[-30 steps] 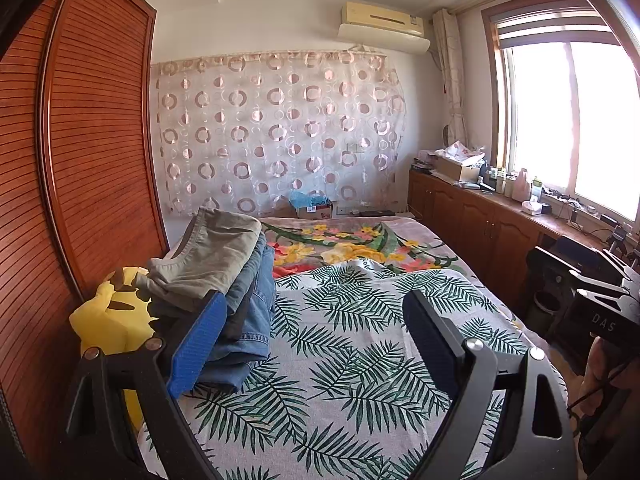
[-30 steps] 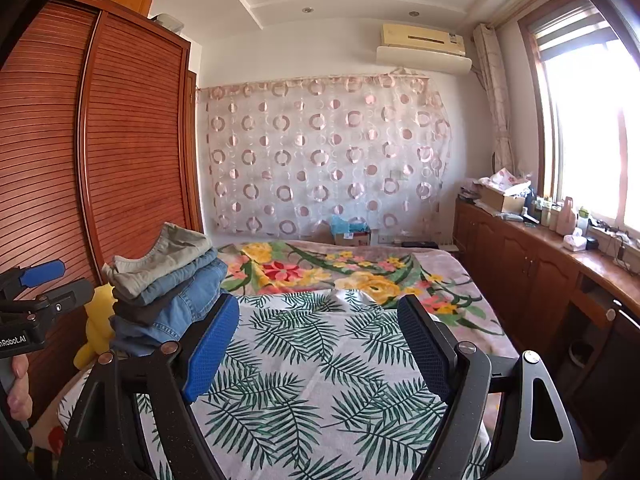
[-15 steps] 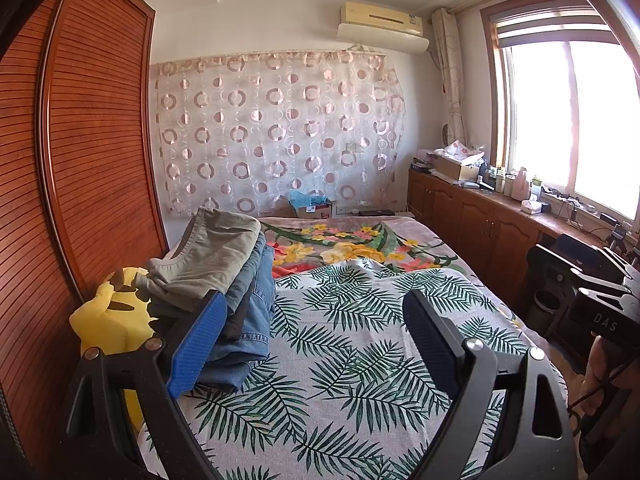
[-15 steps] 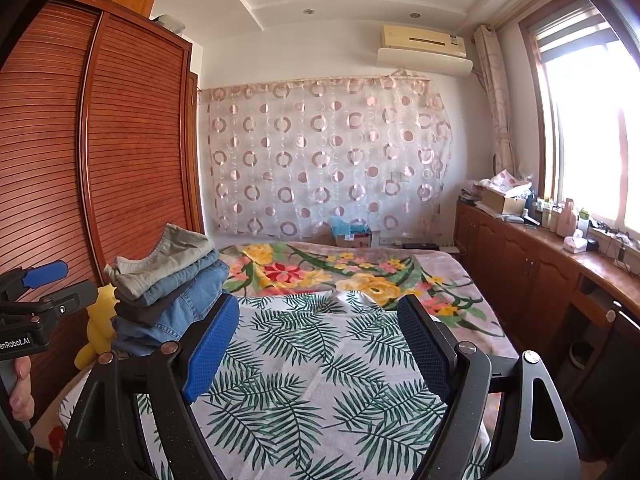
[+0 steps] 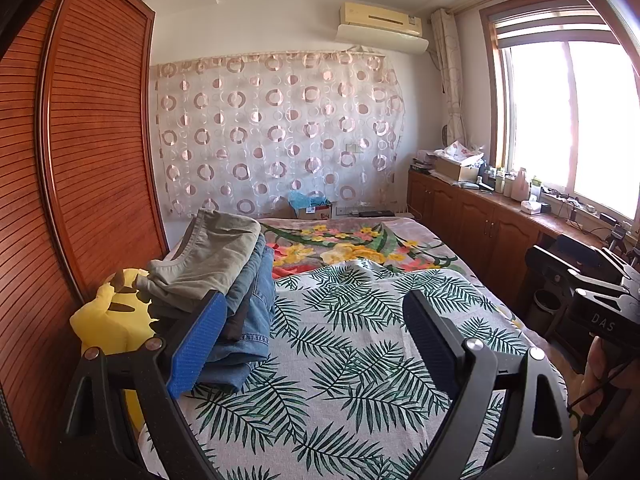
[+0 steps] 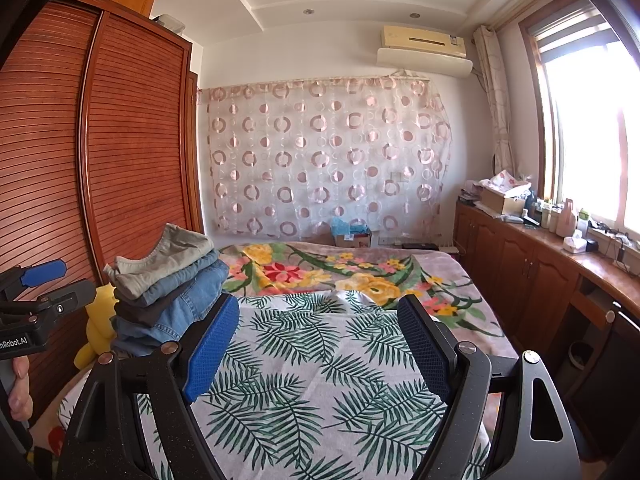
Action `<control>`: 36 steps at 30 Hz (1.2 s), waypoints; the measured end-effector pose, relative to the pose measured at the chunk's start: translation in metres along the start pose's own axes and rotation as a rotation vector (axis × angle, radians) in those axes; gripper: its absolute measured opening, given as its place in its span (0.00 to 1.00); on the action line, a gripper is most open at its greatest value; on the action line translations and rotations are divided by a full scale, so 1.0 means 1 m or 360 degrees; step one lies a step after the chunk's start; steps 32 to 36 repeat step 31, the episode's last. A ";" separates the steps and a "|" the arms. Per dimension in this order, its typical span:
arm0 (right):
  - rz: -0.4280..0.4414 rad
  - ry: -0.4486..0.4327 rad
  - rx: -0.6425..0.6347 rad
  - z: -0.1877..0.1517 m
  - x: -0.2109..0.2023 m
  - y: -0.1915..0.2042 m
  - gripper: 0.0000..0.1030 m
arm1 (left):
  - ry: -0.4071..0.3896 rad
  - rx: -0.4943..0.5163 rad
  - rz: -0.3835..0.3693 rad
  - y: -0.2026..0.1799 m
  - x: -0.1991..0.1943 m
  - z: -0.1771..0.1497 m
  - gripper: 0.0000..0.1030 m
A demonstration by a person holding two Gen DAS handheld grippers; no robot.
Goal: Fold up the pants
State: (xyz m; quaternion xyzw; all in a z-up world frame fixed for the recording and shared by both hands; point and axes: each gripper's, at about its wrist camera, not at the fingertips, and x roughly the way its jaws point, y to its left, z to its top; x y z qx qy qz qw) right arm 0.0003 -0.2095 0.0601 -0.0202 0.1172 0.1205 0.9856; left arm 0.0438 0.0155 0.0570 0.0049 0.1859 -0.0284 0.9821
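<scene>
A stack of folded pants [image 5: 224,280] sits on the bed [image 5: 340,360], at its left edge beside the louvred wardrobe [image 5: 92,168]. Four layers can be counted in the right wrist view: a khaki pair [image 6: 168,260] on top, a light denim pair under it, a dark brown-grey piece below that, and a blue denim pair [image 6: 188,312] at the bottom, though whether the lowest denim is one garment or two cannot be told. The stack's long axis runs along the bed, from the near end toward the circle-patterned curtain [image 5: 276,136]; the khaki pair's waistband edge faces the wardrobe side and the near end, and the folded edges face the middle of the bed.

One yellow plush toy [image 5: 112,320] is wedged between the stack and the wardrobe, touching the stack's lower layers. The bed carries two covers: a palm-leaf sheet [image 5: 360,360] on the near part and a floral blanket [image 5: 360,244] beyond it, toward the curtain.

The left gripper [image 5: 312,344] hangs above the palm-leaf sheet with its two blue-padded jaws spread wide and nothing between them; its left pad overlaps the stack in the view, and contact cannot be told. The right gripper [image 6: 316,348] hovers over the same sheet, jaws likewise wide apart and holding nothing, to the right of the stack.
</scene>
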 end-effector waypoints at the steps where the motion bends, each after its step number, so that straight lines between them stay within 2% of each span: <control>1: 0.0000 0.0001 0.0000 0.000 0.000 0.000 0.81 | 0.0001 0.0002 0.0001 0.000 0.001 0.000 0.87; 36: -0.0003 0.0005 0.0003 -0.002 0.000 -0.002 0.81 | 0.0002 -0.0002 0.0000 -0.001 0.001 0.000 0.87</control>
